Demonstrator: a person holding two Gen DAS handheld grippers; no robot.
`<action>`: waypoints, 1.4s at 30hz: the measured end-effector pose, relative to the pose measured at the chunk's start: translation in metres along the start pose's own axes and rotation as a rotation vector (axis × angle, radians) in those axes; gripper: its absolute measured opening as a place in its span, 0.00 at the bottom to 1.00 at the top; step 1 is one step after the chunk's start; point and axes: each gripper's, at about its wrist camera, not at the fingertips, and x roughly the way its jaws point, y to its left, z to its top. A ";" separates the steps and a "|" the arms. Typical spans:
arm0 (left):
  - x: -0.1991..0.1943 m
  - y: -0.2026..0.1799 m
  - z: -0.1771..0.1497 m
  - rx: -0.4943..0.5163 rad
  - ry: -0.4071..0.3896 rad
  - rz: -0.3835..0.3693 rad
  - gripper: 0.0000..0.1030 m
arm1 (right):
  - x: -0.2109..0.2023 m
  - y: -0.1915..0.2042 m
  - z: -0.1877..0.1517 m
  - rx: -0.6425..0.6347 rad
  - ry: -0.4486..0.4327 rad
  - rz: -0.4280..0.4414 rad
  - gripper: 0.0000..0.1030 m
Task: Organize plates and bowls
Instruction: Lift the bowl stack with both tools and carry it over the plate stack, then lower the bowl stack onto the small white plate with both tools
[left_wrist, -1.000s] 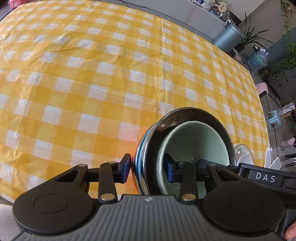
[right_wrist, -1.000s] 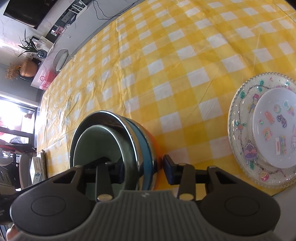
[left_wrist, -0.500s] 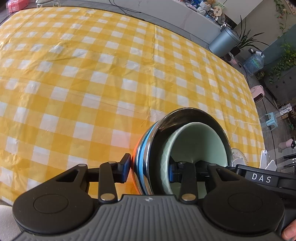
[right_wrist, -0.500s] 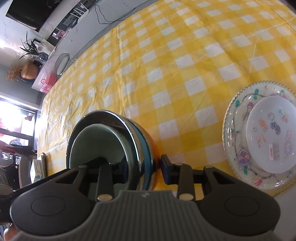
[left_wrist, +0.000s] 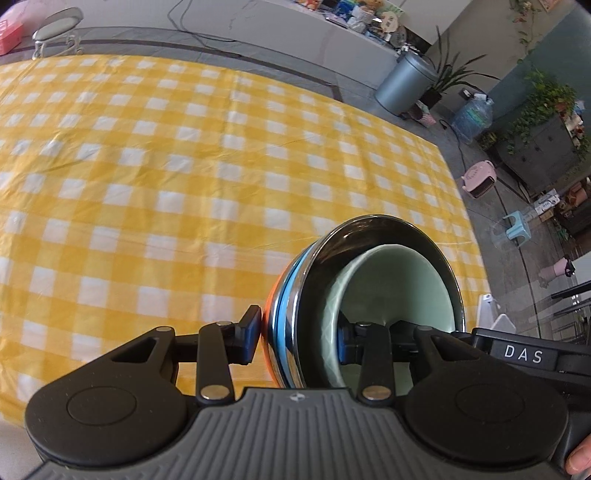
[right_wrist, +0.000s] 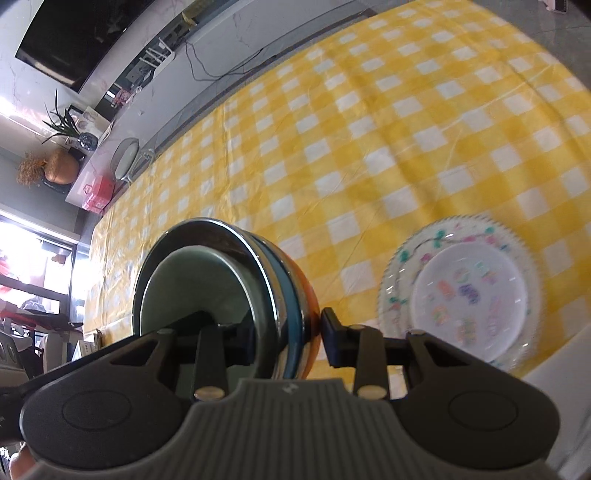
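Observation:
A nested stack of bowls (left_wrist: 369, 284) is held in the air between both grippers: a pale green bowl (left_wrist: 402, 291) inside a steel bowl, over a blue and an orange one. My left gripper (left_wrist: 299, 338) is shut on the stack's left rim. My right gripper (right_wrist: 291, 343) is shut on the stack (right_wrist: 229, 288) at its right rim. Two stacked patterned plates (right_wrist: 465, 291) lie on the yellow checked tablecloth (right_wrist: 369, 129) near the front edge, to the right of the stack.
The tablecloth (left_wrist: 166, 177) covers the whole table. Beyond the table's far right edge stand a grey bin (left_wrist: 406, 85), a water jug (left_wrist: 472, 118) and a small blue stool (left_wrist: 517, 225) on the floor.
Both grippers have lifted the bowl stack higher above the table and tilted it. More of the room beyond the table shows. The plates have not moved.

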 end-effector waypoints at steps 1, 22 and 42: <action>0.001 -0.008 0.000 0.013 0.000 -0.004 0.42 | -0.006 -0.004 0.002 0.002 -0.005 -0.002 0.33; 0.066 -0.104 -0.024 0.108 0.096 -0.086 0.41 | -0.066 -0.108 0.021 0.076 -0.049 -0.099 0.33; 0.089 -0.107 -0.035 0.113 0.140 -0.050 0.41 | -0.043 -0.140 0.016 0.129 -0.018 -0.094 0.32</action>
